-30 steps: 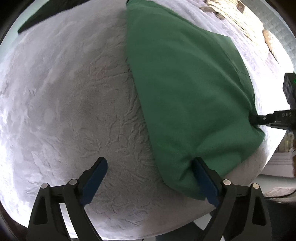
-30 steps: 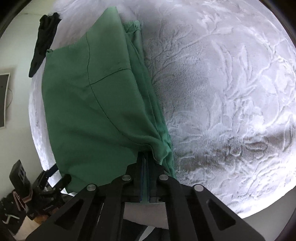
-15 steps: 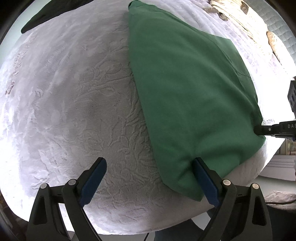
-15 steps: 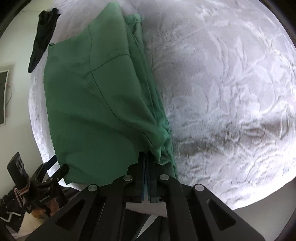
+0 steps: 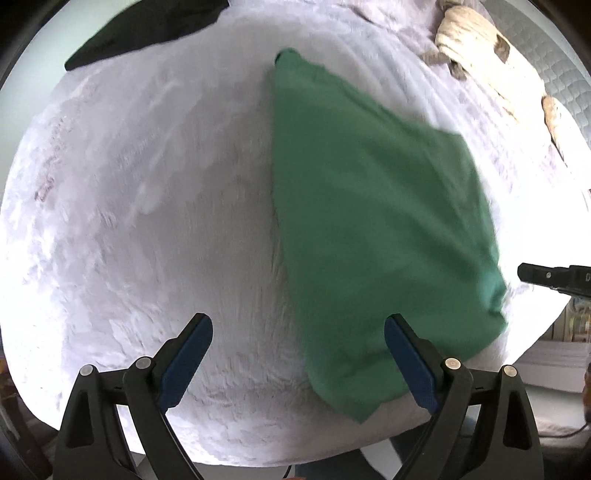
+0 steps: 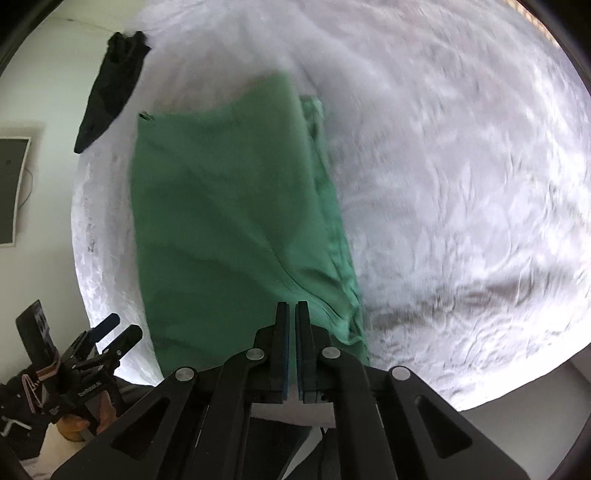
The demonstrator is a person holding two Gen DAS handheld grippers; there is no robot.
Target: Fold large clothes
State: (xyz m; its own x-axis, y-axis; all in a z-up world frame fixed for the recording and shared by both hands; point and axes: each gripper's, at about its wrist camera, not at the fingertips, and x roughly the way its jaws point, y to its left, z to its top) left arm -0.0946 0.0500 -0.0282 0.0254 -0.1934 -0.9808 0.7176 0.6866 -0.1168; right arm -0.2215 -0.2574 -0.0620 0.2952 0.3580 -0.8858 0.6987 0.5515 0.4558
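A folded green garment [image 5: 376, 221] lies on a white textured bedspread [image 5: 147, 221]; it also shows in the right wrist view [image 6: 229, 229]. My left gripper [image 5: 297, 332] is open and empty, above the garment's near left corner. My right gripper [image 6: 292, 314] is nearly shut, with a thin gap between its pads and no cloth in it, just back from the garment's near edge. In the left wrist view the right gripper's tip [image 5: 535, 275] sits apart from the garment's right corner. The left gripper shows at lower left in the right wrist view [image 6: 114, 332].
A black garment [image 5: 147, 26] lies at the far edge of the bed, also in the right wrist view [image 6: 110, 85]. A cream knitted item [image 5: 480, 40] lies at the far right. The bed's edge [image 6: 517, 391] runs close below both grippers.
My right gripper has let go of the green garment's corner and pulled back from it. Both grippers have risen and drawn away, so the garment looks smaller. The left stays open.
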